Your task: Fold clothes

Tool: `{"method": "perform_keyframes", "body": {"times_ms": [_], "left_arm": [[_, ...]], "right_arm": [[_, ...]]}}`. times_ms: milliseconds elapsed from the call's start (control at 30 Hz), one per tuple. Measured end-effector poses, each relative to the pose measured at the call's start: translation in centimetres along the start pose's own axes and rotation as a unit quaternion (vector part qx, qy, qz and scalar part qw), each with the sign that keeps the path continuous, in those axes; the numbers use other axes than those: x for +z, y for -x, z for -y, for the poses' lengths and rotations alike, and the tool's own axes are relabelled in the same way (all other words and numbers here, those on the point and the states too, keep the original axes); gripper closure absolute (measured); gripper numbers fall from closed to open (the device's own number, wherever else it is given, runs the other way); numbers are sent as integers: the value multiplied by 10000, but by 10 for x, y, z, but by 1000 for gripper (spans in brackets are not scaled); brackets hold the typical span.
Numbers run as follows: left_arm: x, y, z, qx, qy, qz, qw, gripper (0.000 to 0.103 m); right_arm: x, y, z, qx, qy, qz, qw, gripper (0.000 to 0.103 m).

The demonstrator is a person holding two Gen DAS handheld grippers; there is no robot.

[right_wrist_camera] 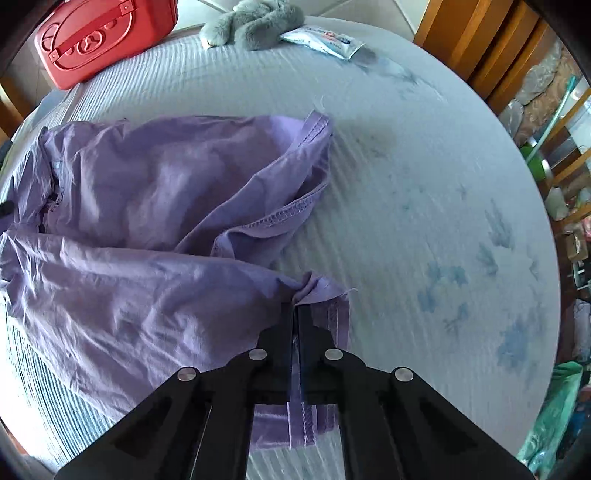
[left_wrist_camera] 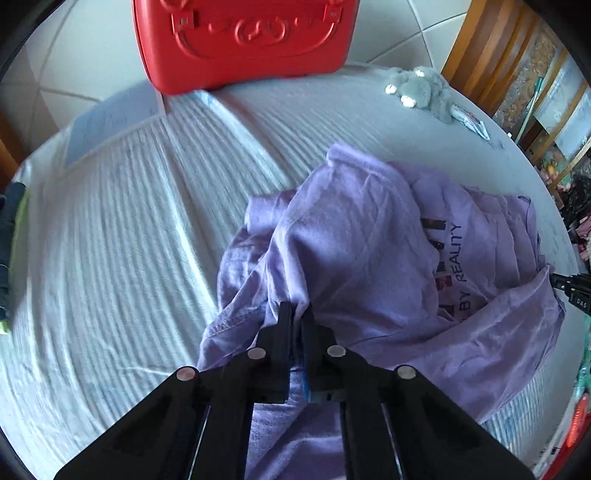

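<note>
Shirt [left_wrist_camera: 369,251], purple, lies crumpled mid-bed [left_wrist_camera: 129,240]. L gripper [left_wrist_camera: 297,314] jaws clamped on a bunched fold; R gripper [right_wrist_camera: 295,314] jaws clamped on hem corner. Red case [left_wrist_camera: 243,40] at bed's far edge.

Two fisheye views, each looking forward along a gripper, close above a bed [left_wrist_camera: 110,240]. The left view faces a red case [left_wrist_camera: 243,40] at twelve o'clock. The right view has that case [right_wrist_camera: 107,40] at eleven o'clock. Both share the purple shirt [left_wrist_camera: 369,258], the case and a grey plush toy [right_wrist_camera: 255,26].
</note>
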State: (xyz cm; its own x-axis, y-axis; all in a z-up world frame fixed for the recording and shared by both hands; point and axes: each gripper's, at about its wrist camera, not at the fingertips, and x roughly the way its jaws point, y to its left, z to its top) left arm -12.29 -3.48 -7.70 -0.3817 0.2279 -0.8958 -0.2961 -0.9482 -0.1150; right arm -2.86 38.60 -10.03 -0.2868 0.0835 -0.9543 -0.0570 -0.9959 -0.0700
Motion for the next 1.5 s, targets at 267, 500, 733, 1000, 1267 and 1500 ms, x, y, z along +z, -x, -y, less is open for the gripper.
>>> {"method": "perform_keyframes", "body": {"times_ms": [267, 500, 733, 1000, 1267, 1500], "left_arm": [[2, 70, -8, -48, -22, 634, 9980, 101], [1, 31, 15, -184, -438, 150, 9988, 90], [-4, -3, 13, -90, -542, 204, 9983, 25], [-4, -31, 12, -385, -507, -15, 9980, 27], [-14, -32, 10, -360, -333, -189, 9986, 97], [-15, 42, 6, -560, -24, 648, 9963, 100]], "right_arm": [[-13, 104, 16, 33, -219, 1099, 9937, 102], [-19, 113, 16, 81, -214, 1042, 9943, 102], [-52, 88, 25, 69, -576, 580, 9966, 102], [-62, 84, 25, 1, -693, 492, 9964, 102], [-69, 87, 28, 12, -765, 513, 9958, 102], [-68, 100, 28, -24, -799, 792, 9936, 102]]}}
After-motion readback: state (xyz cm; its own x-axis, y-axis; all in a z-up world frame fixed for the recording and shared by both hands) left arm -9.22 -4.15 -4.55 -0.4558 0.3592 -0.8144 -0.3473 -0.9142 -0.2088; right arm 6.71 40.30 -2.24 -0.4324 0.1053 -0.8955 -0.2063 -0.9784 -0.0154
